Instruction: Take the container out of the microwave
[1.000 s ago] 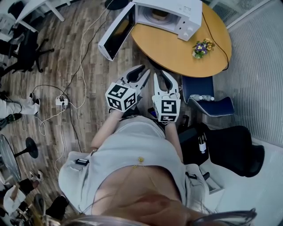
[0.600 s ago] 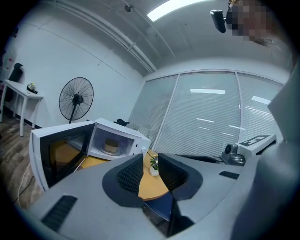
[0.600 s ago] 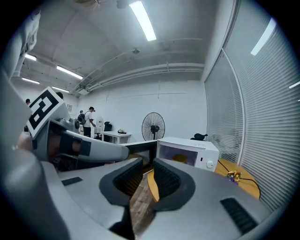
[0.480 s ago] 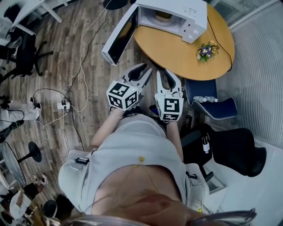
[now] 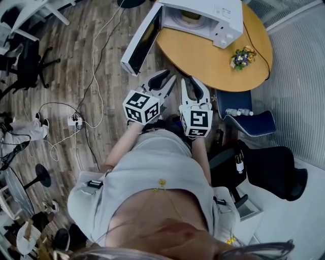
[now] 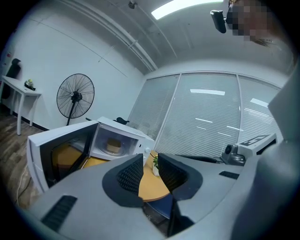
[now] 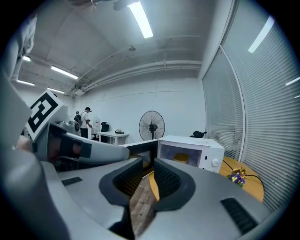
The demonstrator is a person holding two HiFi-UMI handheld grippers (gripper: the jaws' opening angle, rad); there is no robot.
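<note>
Wood-plank office floor surrounds a round wooden table (image 5: 213, 63). On it stands the white microwave (image 5: 216, 15), its door (image 5: 142, 43) swung wide. The tan container (image 6: 112, 146) sits inside the cavity, untouched. Well short of it, the left gripper (image 5: 163, 84) and right gripper (image 5: 192, 87) hover side by side off the table's edge, each with jaws slightly parted around nothing. To do the reach well, I would widen the jaws first, enter level and clear of the door, then close on the container's sides. The gripper views look straight into the cavity. Only the head view shows both grippers against the table and the small flower pot (image 5: 241, 57).
</note>
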